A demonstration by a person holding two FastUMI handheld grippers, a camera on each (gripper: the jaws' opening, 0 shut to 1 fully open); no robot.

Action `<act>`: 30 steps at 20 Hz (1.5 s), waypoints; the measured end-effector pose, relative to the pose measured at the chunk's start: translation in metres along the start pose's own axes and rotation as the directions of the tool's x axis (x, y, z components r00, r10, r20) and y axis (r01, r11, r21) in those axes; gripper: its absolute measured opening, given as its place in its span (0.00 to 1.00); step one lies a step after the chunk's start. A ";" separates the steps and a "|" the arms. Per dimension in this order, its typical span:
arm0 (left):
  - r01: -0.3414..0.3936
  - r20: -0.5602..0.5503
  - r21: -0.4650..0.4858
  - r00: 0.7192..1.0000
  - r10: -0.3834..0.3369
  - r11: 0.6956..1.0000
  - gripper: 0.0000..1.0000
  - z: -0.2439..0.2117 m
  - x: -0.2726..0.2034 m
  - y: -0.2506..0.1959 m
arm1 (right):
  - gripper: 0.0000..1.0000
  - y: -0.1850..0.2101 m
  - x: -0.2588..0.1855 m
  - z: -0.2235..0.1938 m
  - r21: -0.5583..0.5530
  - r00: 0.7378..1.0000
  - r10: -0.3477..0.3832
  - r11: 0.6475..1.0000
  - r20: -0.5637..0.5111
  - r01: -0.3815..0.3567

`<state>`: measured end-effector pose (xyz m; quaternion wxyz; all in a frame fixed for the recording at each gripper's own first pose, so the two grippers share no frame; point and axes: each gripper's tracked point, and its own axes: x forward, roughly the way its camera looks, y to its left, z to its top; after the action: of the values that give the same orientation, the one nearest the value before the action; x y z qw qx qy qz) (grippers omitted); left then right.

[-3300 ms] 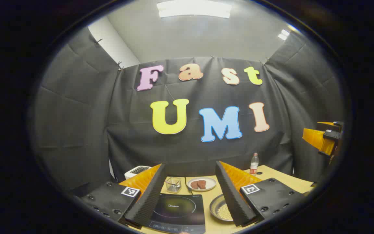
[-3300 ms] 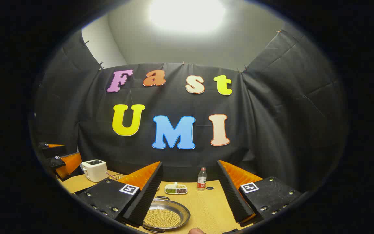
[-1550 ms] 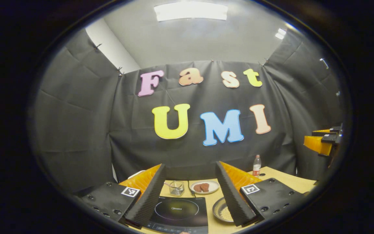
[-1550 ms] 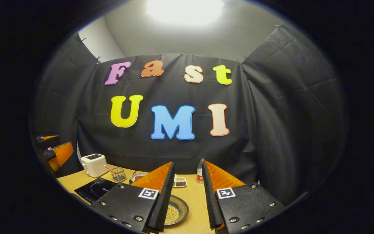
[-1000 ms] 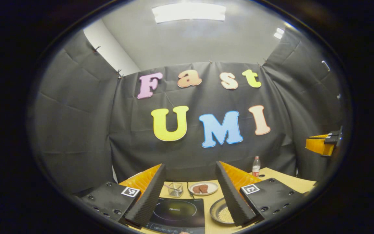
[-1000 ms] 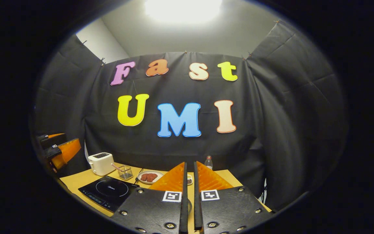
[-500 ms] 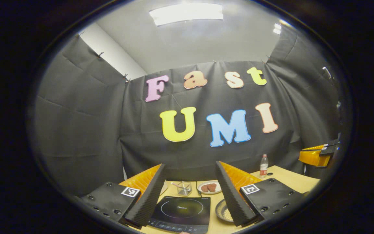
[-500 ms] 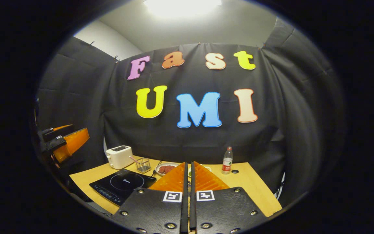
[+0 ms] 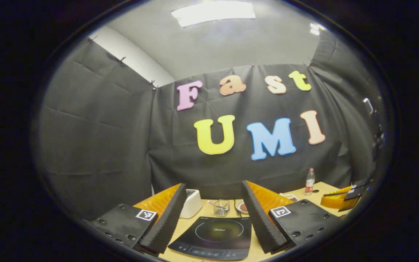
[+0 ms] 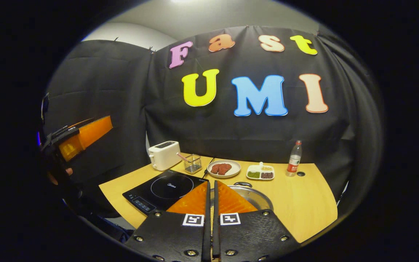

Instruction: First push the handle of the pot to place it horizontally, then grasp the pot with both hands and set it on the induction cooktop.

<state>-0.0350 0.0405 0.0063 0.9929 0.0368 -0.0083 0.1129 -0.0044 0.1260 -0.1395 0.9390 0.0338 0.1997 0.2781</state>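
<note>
- Right gripper [image 10: 212, 189] hung over the table [image 10: 304, 203] with its fingers pressed together on nothing; left gripper [image 9: 212, 214] stood wide open, empty, above the induction cooktop [image 9: 215, 238].
- Pot [image 10: 256, 196] sat on the table just right of the cooktop, partly hidden behind the closed fingers; one handle [image 10: 243, 184] faced the far side.
- Judging by this, neither the push nor the two-handed lift had begun.
- Plate [image 10: 224, 169] held brown pieces; a divided dish [image 10: 261, 171] held green and dark fillings; the pot's contents could not be seen.
</note>
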 end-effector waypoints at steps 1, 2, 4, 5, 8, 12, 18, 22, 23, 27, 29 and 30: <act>-0.004 -0.001 -0.002 1.000 0.004 1.000 1.00 -0.001 0.003 0.004 | 0.02 0.005 0.006 -0.008 0.001 0.999 0.017 1.000 -0.029 -0.017; -0.007 -0.004 -0.005 1.000 0.007 1.000 0.98 -0.004 0.008 0.009 | 0.02 0.010 0.012 -0.016 0.003 0.998 0.031 1.000 -0.055 -0.031; -0.014 -0.009 -0.005 1.000 0.014 1.000 0.98 -0.008 0.014 0.017 | 0.02 0.020 0.024 -0.033 0.009 0.992 0.058 0.998 -0.113 -0.057; -0.018 -0.011 -0.006 1.000 0.018 1.000 0.98 -0.010 0.017 0.022 | 0.02 0.024 0.030 -0.041 0.012 0.988 0.068 0.998 -0.140 -0.067; -0.036 -0.020 -0.011 0.999 0.036 0.999 0.98 -0.019 0.024 0.037 | 0.02 0.039 0.043 -0.065 0.009 0.971 0.108 0.994 -0.212 -0.109; -0.062 -0.038 -0.014 0.997 0.061 0.998 1.00 -0.032 0.029 0.058 | 0.02 0.058 0.055 -0.095 0.010 0.937 0.154 0.987 -0.312 -0.159; -0.083 -0.059 -0.018 0.995 0.082 0.996 0.98 -0.046 0.039 0.077 | 0.02 0.071 0.068 -0.137 0.001 0.885 0.174 0.981 -0.431 -0.192; -0.085 -0.051 -0.003 0.995 0.085 0.996 0.98 -0.048 0.046 0.084 | 0.02 0.079 0.073 -0.162 0.025 0.836 0.189 0.978 -0.516 -0.206; -0.084 -0.053 -0.001 0.995 0.084 0.996 0.98 -0.051 0.049 0.086 | 0.02 0.079 0.075 -0.169 0.033 0.822 0.186 0.979 -0.538 -0.200; -0.074 -0.071 -0.016 0.995 0.073 0.997 0.98 -0.064 0.065 0.090 | 0.02 0.073 0.080 -0.195 0.061 0.763 0.166 0.984 -0.624 -0.165; -0.059 -0.073 -0.025 0.996 0.057 0.998 0.98 -0.070 0.075 0.088 | 0.02 0.072 0.080 -0.200 0.074 0.751 0.158 0.987 -0.642 -0.144; -0.048 -0.074 -0.030 0.996 0.046 0.998 1.00 -0.073 0.080 0.085 | 0.02 0.070 0.082 -0.200 0.075 0.749 0.149 0.988 -0.646 -0.132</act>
<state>0.0249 0.1469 -0.0582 0.9900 0.0165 0.0255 0.1374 -0.0562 0.2196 -0.3402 0.7874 -0.0384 0.5128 0.3400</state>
